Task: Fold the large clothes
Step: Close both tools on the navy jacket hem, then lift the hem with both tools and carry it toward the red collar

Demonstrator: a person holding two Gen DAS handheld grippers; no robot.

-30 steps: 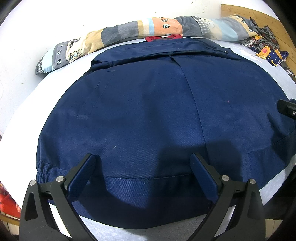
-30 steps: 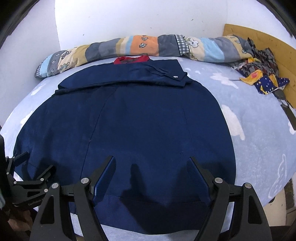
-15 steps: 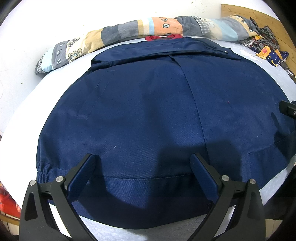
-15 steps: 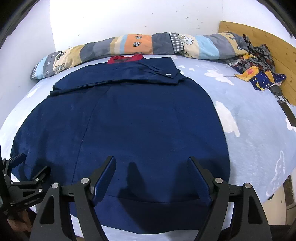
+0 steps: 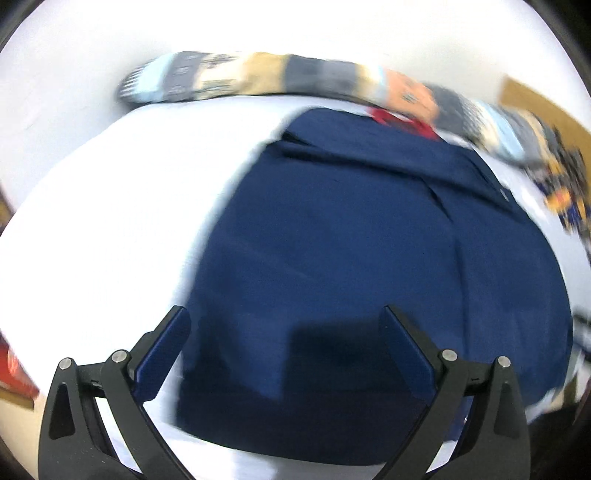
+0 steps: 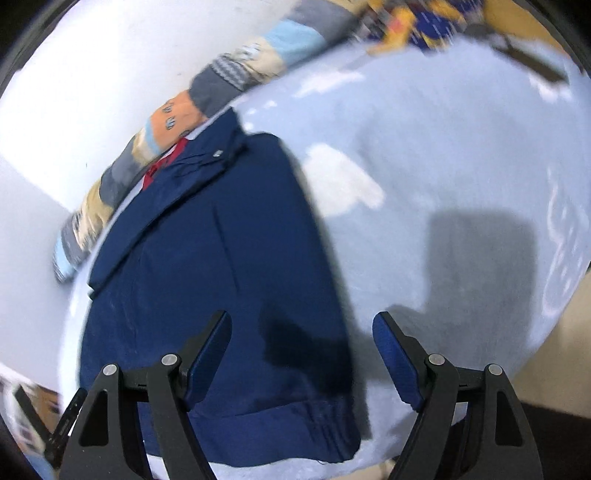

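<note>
On the bed: the navy jacket (image 5: pixel 351 266) lay spread flat, back side up, on the pale blue sheet (image 6: pixel 443 155), its collar end toward the wall.
Collar end: a band of the jacket was turned over across the top, with a red garment (image 5: pixel 402 120) peeping out just beyond it; the patchwork roll (image 5: pixel 258 75) lay along the wall behind.
My left gripper (image 5: pixel 284 328): it was wide open and held nothing, poised over the hem at the jacket's left edge, one finger over the sheet and one over the cloth.
My right gripper (image 6: pixel 301 332): it was also wide open and empty, poised over the hem's right corner (image 6: pixel 332 435), one finger over the cloth and the other over bare sheet.
Sharpness: both views were blurred, so fine creases could not be read.
Done so far: I judged the jacket laid out and smoothed, with the top band folded down.
Left to do: the body looked unfolded at full width; I judged the sides had to be brought in and the hem carried up, with neither corner gripped yet.
Off to the side: a heap of patterned cloth (image 6: pixel 417 22) sat by the wooden headboard (image 5: pixel 539 99), well apart from the jacket.
</note>
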